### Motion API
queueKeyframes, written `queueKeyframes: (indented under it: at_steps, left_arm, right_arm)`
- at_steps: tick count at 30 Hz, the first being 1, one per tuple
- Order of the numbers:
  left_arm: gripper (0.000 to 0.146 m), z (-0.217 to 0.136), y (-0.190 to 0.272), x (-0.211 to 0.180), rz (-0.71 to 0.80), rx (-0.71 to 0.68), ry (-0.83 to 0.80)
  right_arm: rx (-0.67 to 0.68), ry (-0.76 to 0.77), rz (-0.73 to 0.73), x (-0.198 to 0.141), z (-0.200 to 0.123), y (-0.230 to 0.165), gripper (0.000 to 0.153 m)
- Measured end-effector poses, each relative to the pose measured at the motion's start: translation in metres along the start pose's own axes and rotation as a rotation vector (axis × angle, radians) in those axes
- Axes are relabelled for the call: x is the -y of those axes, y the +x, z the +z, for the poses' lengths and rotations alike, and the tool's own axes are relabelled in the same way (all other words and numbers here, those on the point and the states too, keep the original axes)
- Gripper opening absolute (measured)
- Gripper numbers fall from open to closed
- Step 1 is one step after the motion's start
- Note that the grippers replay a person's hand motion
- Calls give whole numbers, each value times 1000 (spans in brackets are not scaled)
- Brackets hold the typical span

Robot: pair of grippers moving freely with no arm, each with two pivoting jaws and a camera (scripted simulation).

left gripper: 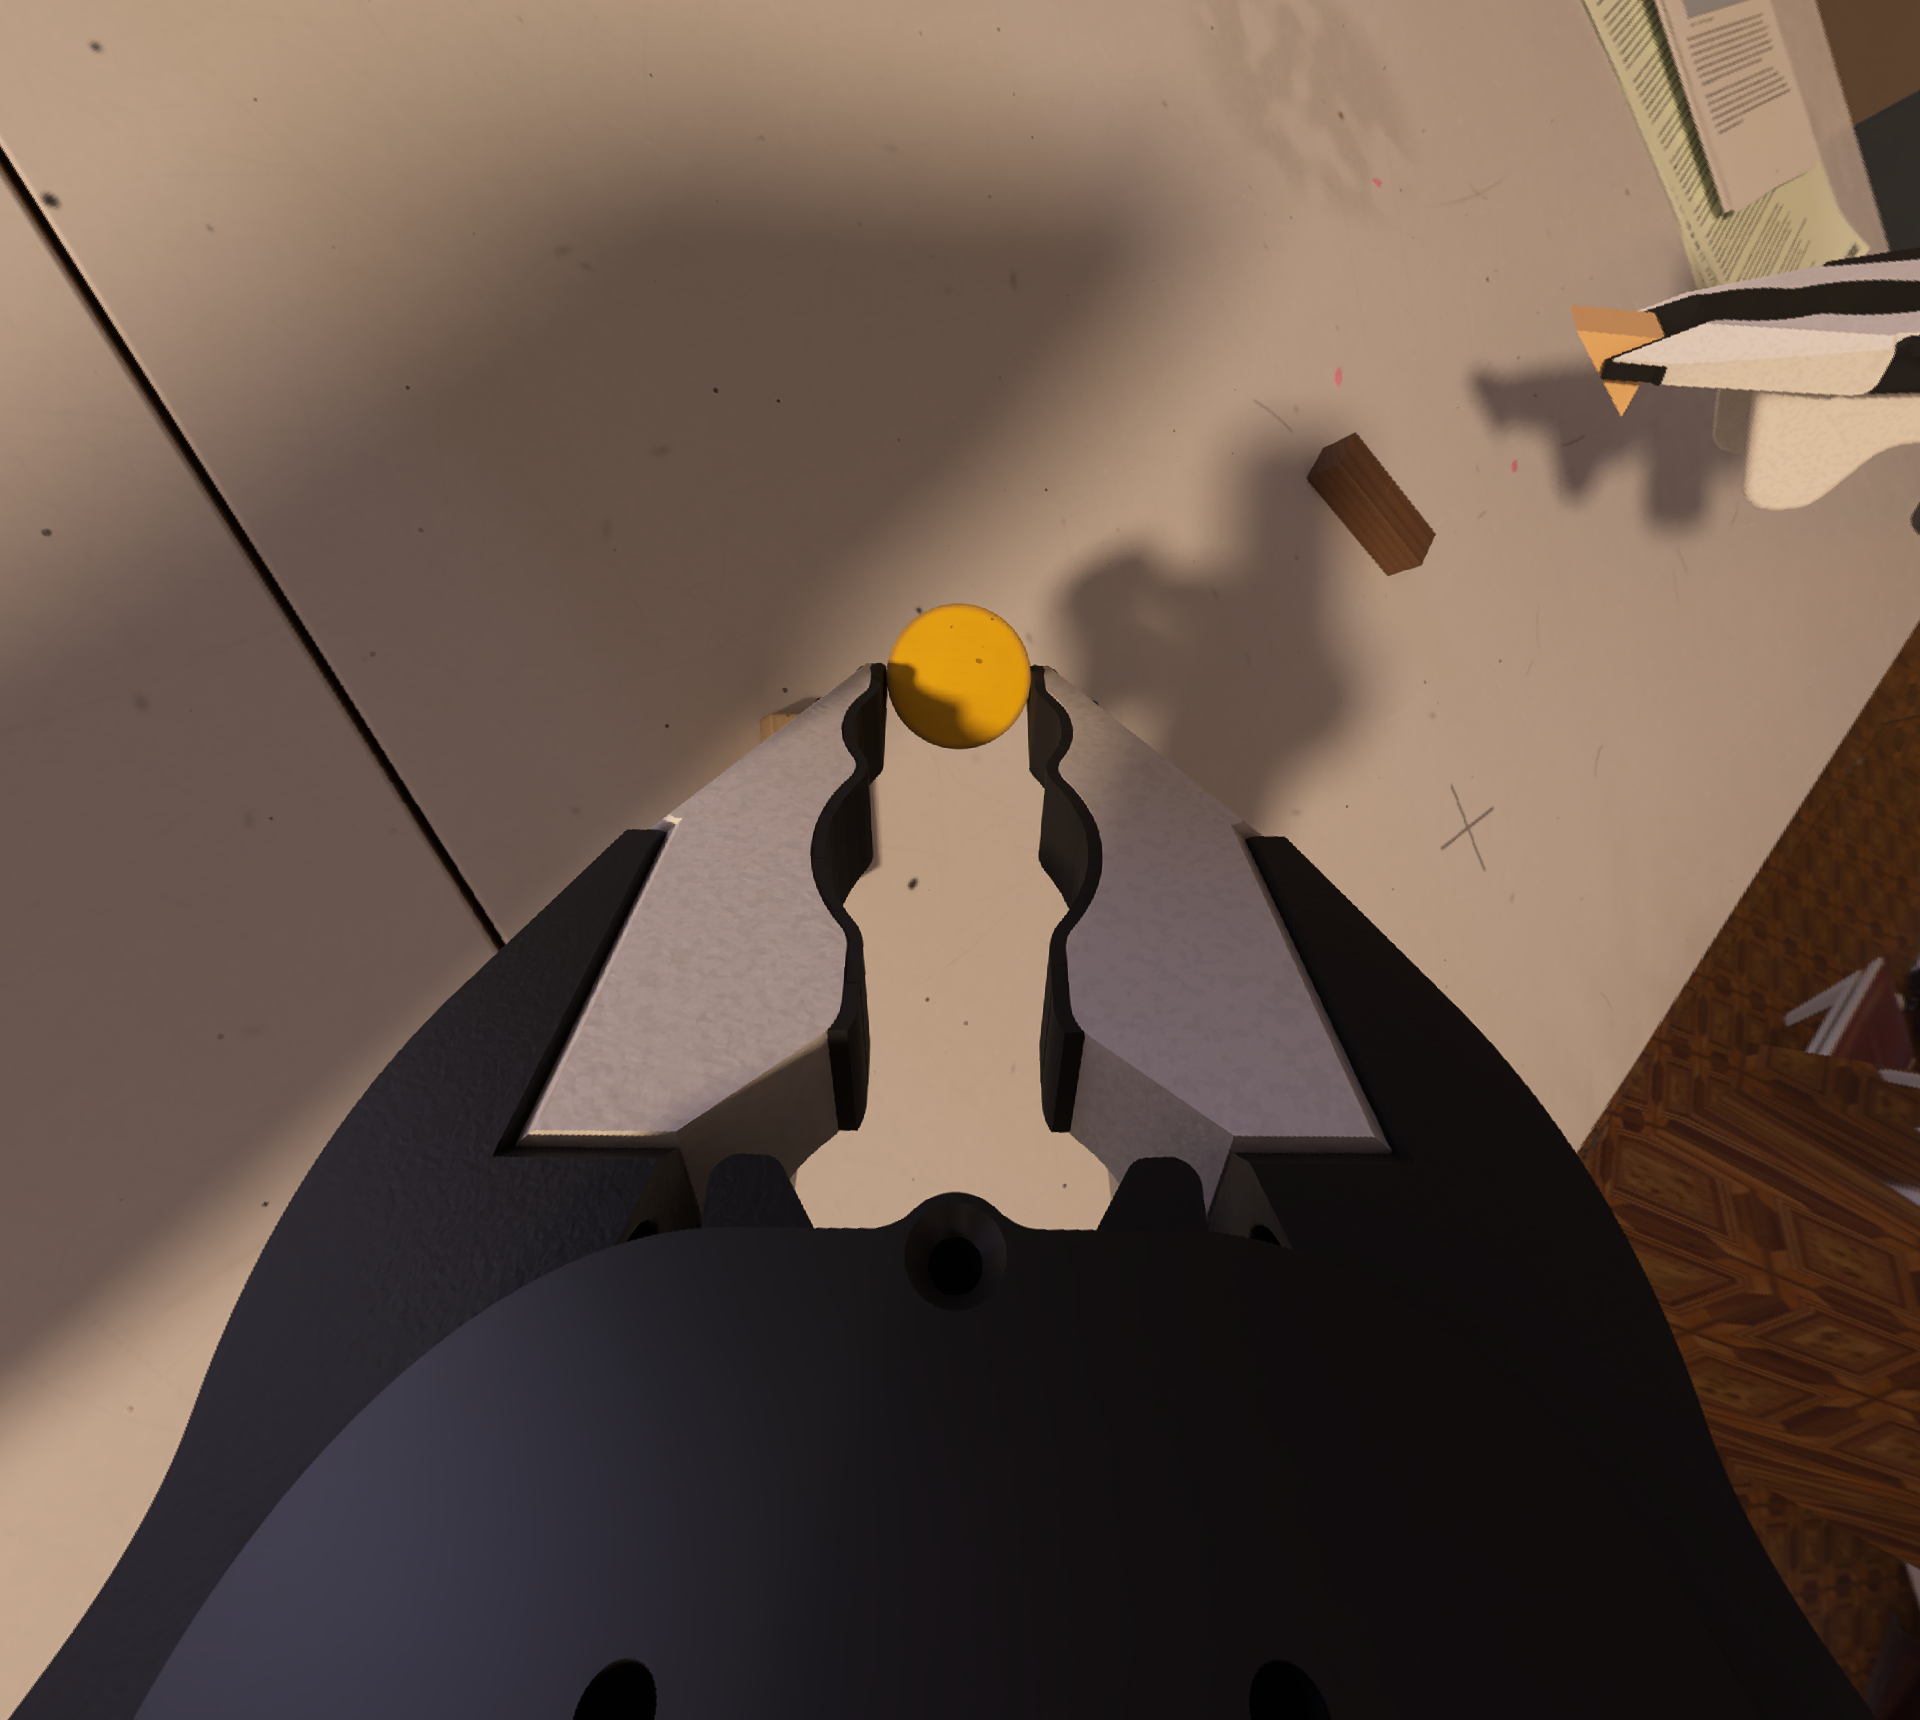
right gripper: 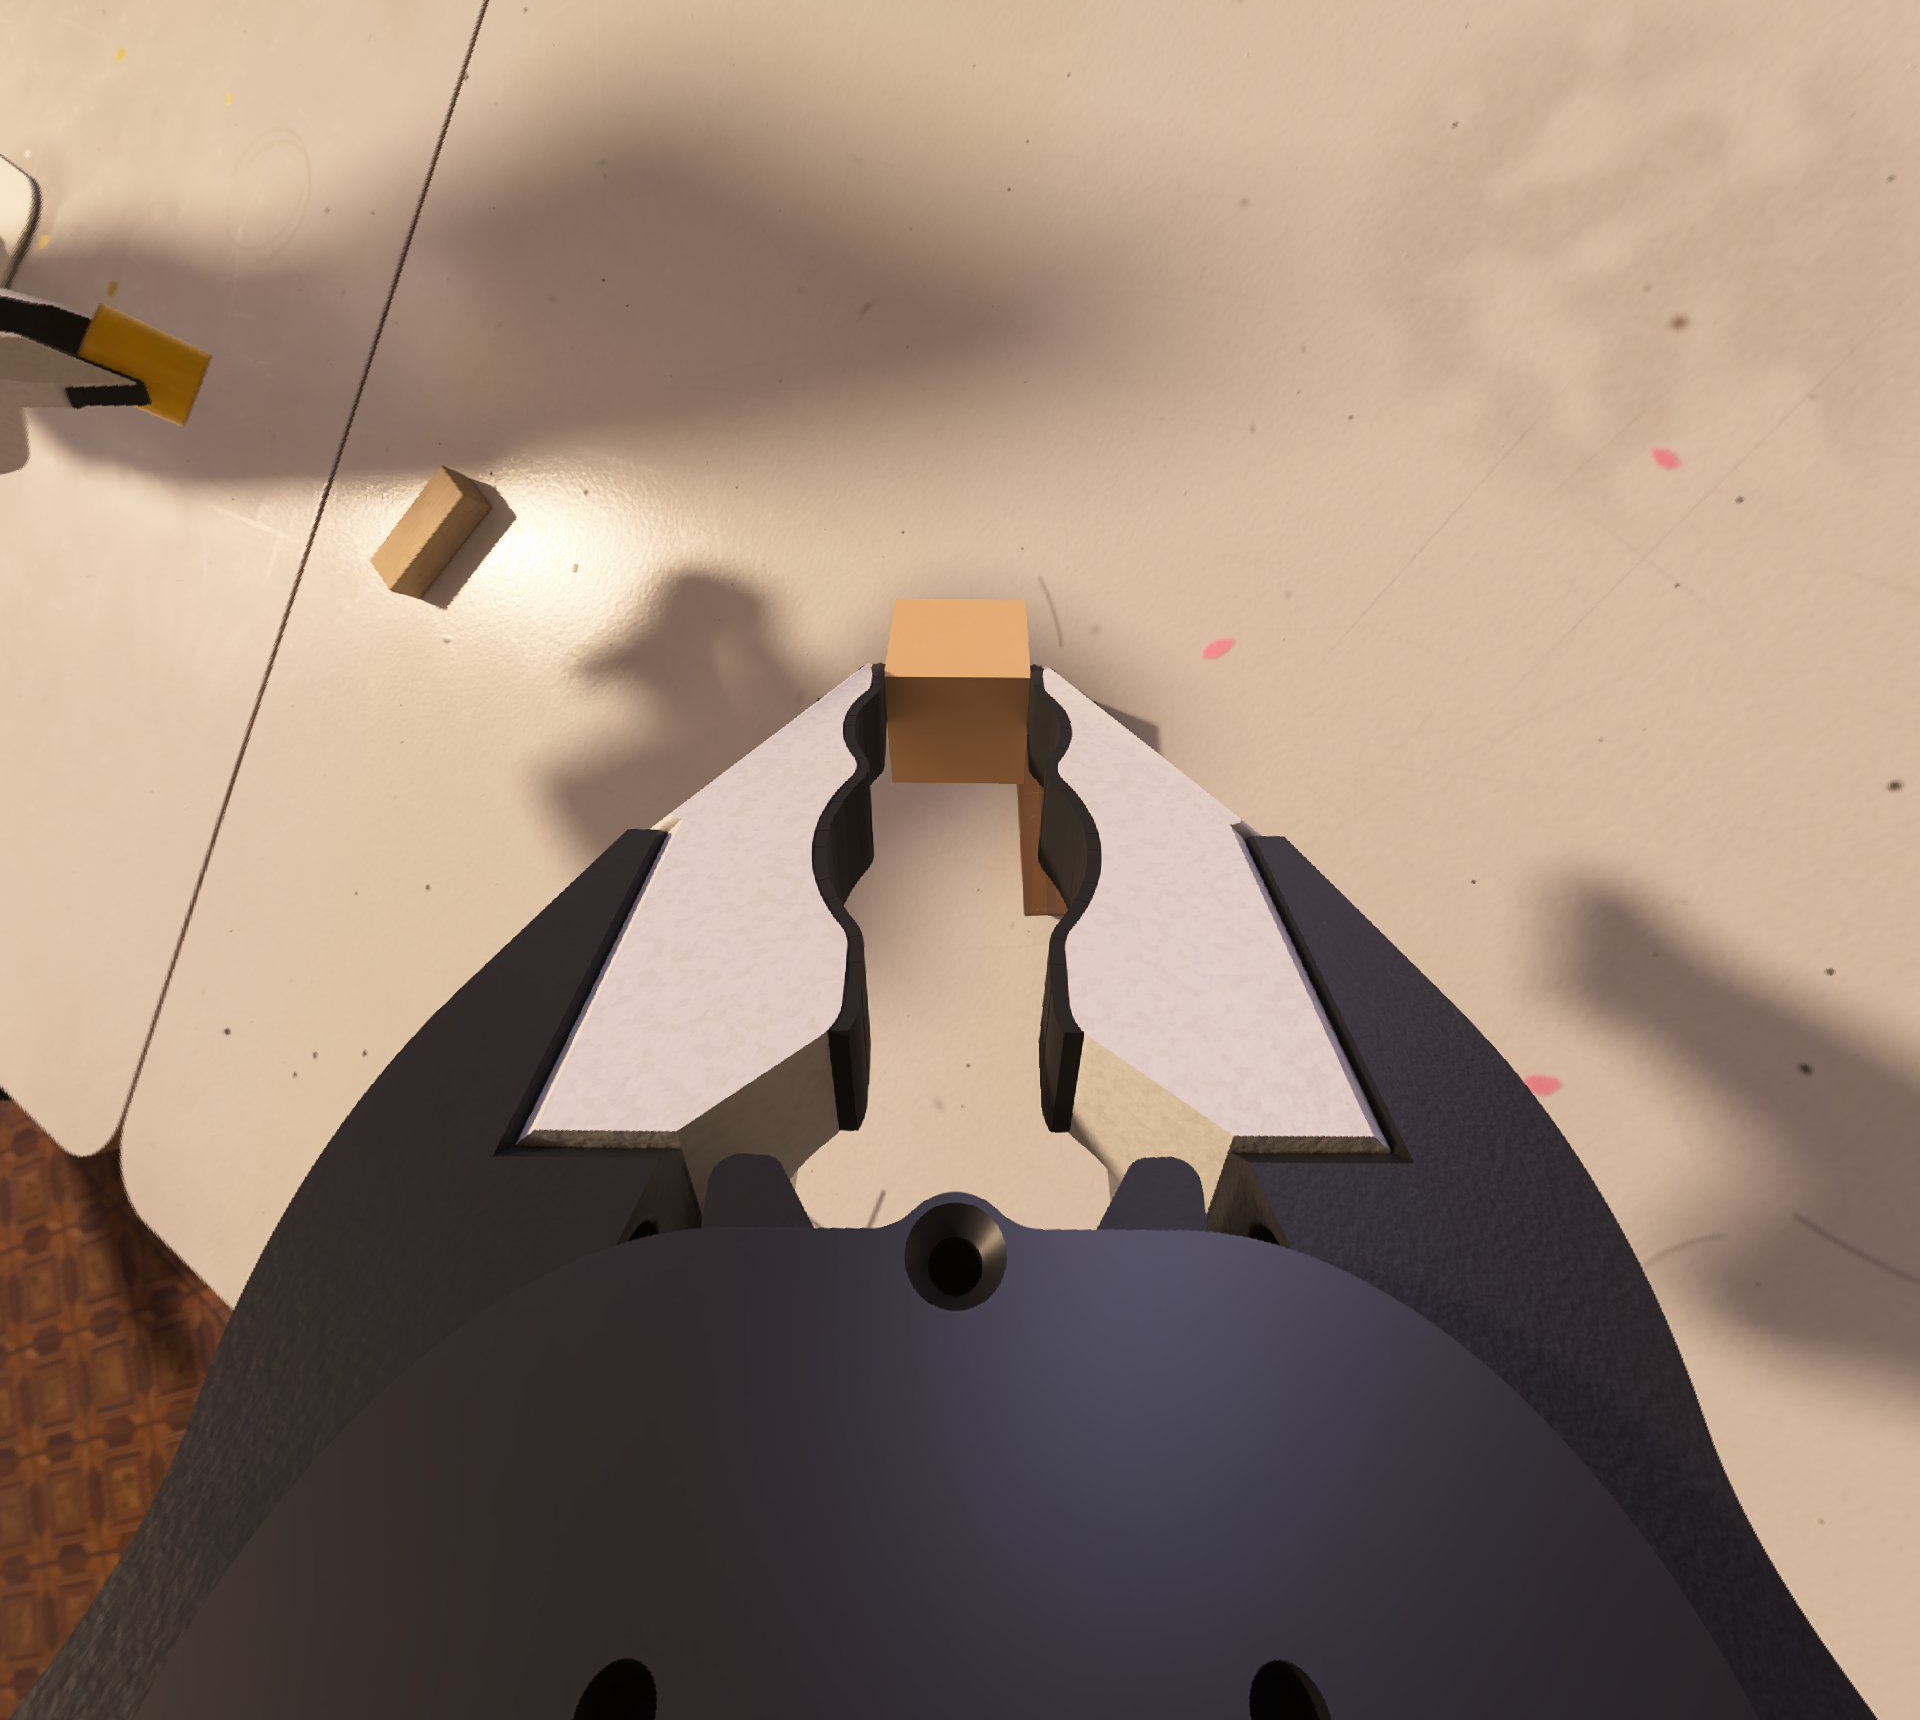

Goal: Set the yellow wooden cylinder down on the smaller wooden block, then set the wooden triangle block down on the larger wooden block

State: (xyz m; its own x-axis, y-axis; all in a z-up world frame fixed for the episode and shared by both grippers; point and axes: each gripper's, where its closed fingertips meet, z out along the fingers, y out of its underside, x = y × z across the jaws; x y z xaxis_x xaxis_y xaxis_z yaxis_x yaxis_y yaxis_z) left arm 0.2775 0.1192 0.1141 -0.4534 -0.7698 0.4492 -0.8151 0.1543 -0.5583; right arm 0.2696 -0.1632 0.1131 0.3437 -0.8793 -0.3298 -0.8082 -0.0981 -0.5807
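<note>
Carrying both pieces above the table (left gripper: pixel 644 112), we judge ourselves in the first step: neither piece is set down yet. Our left gripper (left gripper: pixel 957 683) grasps the yellow wooden cylinder (left gripper: pixel 958 675) at the fingertips, jaws narrowed to the cylinder's width, its round end facing the camera. In the right wrist view the cylinder shows side-on, held clear of the tabletop, with the smaller wooden block (right gripper: pixel 442 534), pale and lying flat, near it but apart. In the left wrist view only a corner of that block peeks out beside the left finger (left gripper: pixel 727 891).

Our right gripper (right gripper: pixel 957 683) clamps the wooden triangle block (right gripper: pixel 956 704) between its tips, jaws equally narrow. The larger wooden block (left gripper: pixel 1371 504), dark brown, lies on the table near the right gripper; in the right wrist view it appears as a brown sliver under the right finger.

Next, we think, the cylinder must come over the small block, lower until it touches, then be released; the narrow block top leaves little room for error.
</note>
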Motion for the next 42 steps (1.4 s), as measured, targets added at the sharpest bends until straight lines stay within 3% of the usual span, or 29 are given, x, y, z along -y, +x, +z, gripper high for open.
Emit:
queueKeyframes:
  at_steps: [20,42]
  left_arm:
    - [27,3,-2,-3,31,16,36]
    - [27,33,-23,-51,95,123,-161]
  right_arm:
    - [-4,-15,11,-13,7,2,26]
    - [-98,-103,-85,-54,35,14,26]
